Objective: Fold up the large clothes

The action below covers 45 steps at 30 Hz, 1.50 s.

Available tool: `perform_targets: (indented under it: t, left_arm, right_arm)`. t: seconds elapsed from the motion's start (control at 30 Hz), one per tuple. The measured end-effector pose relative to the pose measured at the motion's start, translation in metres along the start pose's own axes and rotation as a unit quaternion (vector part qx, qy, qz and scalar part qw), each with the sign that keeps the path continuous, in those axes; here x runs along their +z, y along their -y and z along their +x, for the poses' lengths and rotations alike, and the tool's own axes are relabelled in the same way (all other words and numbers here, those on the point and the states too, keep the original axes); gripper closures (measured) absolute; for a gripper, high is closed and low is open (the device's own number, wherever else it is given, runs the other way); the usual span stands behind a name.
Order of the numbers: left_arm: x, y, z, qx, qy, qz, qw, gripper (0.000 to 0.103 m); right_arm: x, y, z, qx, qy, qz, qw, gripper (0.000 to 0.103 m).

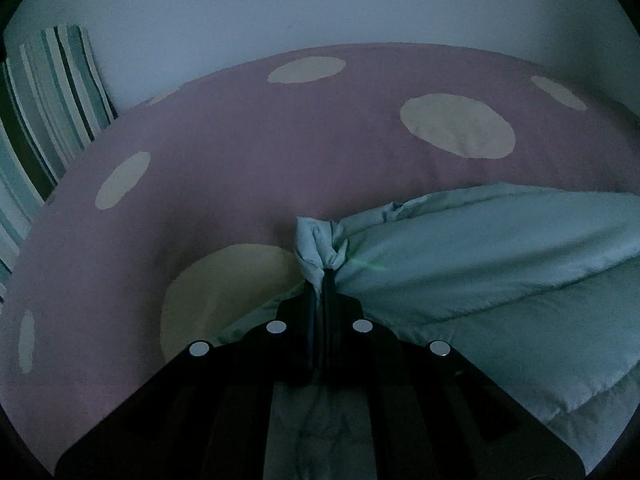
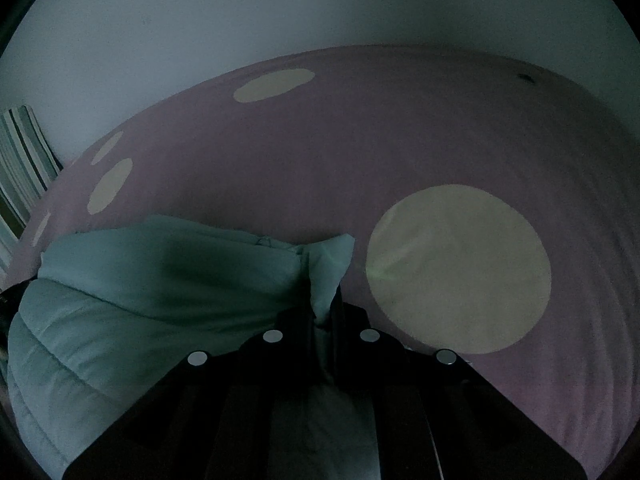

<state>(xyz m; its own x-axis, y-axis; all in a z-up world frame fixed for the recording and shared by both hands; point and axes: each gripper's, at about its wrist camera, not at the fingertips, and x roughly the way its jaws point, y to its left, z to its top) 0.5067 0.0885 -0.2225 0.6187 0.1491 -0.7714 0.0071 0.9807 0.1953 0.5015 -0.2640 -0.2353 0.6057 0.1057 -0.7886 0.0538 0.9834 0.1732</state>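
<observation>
Left tongs (image 1: 320, 276) clenched on the quilted jacket (image 1: 480, 272). Right tongs (image 2: 325, 312) pinch another corner. Jacket lies on the spotted bed (image 1: 240, 152).

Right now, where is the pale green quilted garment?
The pale green quilted garment lies on the pink bedsheet with cream circles, stretched between both shut tools: right of the left tool, left of the right tool.

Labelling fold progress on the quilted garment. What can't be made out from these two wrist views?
- Quilted garment: type and full outline; runs off the left wrist frame's right edge, and under the right gripper in the right wrist view.
- Fabric under the left gripper: hidden by its body.
- Dark speck on the spotted cover: too small, dim.
</observation>
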Motion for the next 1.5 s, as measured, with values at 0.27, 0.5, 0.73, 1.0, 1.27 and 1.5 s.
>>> perform_targets:
  t: [0.27, 0.5, 0.73, 1.0, 1.27, 1.5]
  left_arm:
    - [0.0, -0.011, -0.045, 0.009, 0.027, -0.005, 0.9996, 0.076]
    - [-0.004, 0.009, -0.105, -0.052, 0.06, -0.019, 0.9967, 0.068]
    - [-0.023, 0.061, -0.088, -0.089, 0.017, -0.017, 0.9958, 0.067]
    - [-0.035, 0.072, -0.051, -0.078, 0.017, -0.019, 0.9966, 0.066]
    - [-0.031, 0.067, -0.071, -0.068, 0.022, -0.02, 0.9973, 0.067]
    - [-0.048, 0.076, -0.122, -0.123, 0.058, -0.043, 0.9898, 0.062]
  right_arm:
    - [0.011, -0.004, -0.022, -0.027, -0.007, -0.012, 1.0, 0.071]
    - [0.004, -0.047, -0.07, -0.002, 0.029, -0.008, 1.0, 0.07]
    - [-0.021, -0.099, -0.049, 0.009, 0.014, -0.035, 0.999, 0.07]
    - [-0.041, -0.103, -0.013, -0.021, 0.026, -0.057, 0.998, 0.068]
    - [-0.033, -0.104, -0.033, -0.015, 0.023, -0.05, 0.998, 0.068]
    - [-0.053, -0.131, -0.078, 0.033, 0.052, -0.053, 0.997, 0.068]
